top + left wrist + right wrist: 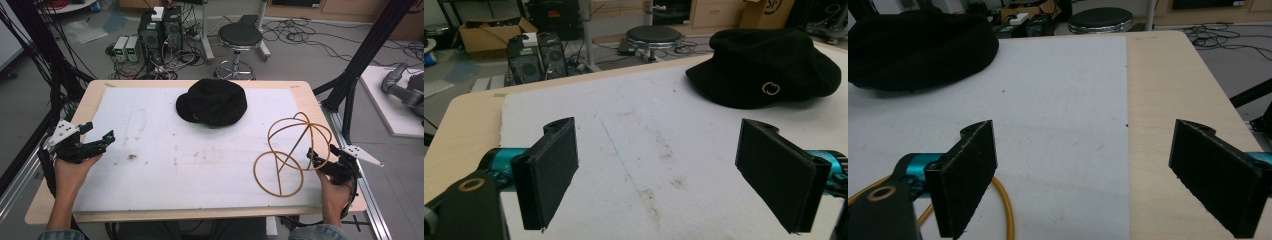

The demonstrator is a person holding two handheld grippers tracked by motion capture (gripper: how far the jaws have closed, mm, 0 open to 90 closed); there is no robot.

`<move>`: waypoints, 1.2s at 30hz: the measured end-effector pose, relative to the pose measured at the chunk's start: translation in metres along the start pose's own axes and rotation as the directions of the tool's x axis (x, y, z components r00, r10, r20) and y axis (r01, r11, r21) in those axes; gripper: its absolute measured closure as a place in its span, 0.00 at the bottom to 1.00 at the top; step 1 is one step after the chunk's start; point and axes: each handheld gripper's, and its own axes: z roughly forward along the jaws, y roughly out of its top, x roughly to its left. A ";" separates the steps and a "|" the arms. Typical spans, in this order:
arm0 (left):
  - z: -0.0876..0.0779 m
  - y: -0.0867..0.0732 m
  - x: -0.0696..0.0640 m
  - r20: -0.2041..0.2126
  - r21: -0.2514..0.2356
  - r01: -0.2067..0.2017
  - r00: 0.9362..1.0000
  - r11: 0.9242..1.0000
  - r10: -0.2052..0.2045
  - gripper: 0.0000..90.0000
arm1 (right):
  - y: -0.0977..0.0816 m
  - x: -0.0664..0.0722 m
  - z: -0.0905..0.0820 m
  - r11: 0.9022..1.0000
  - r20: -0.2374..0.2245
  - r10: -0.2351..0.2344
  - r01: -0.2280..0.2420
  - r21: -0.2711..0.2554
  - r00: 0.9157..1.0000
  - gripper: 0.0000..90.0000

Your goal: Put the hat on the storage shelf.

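Observation:
A black cap lies at the back middle of the white mat. A yellow wire frame of hoops stands on the mat's right part. My left gripper hovers at the mat's left edge, open with nothing between its jaws. In the left gripper view the gripper points toward the cap, which is well ahead to the right. My right gripper is open just right of the wire frame. The right gripper view shows that gripper with a yellow hoop by its left jaw and the cap far left.
The mat covers a wooden table whose bare rim runs around it. Black frame struts rise at the right and left. On the floor behind are a stool, computer boxes and cables.

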 end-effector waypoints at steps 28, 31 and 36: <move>0.015 0.050 -0.028 0.085 -0.040 -0.112 0.990 0.993 0.115 0.19 | -0.001 0.010 0.007 1.000 -0.028 -0.022 0.023 0.017 0.999 0.13; 0.020 0.059 -0.029 0.085 -0.037 -0.129 0.988 0.991 0.132 0.19 | -0.001 0.010 0.007 1.000 -0.026 -0.019 0.020 0.019 0.999 0.13; 0.033 0.075 -0.033 0.099 -0.037 -0.140 0.985 0.989 0.143 0.19 | -0.001 0.009 0.007 1.000 -0.030 -0.015 0.016 0.017 0.999 0.13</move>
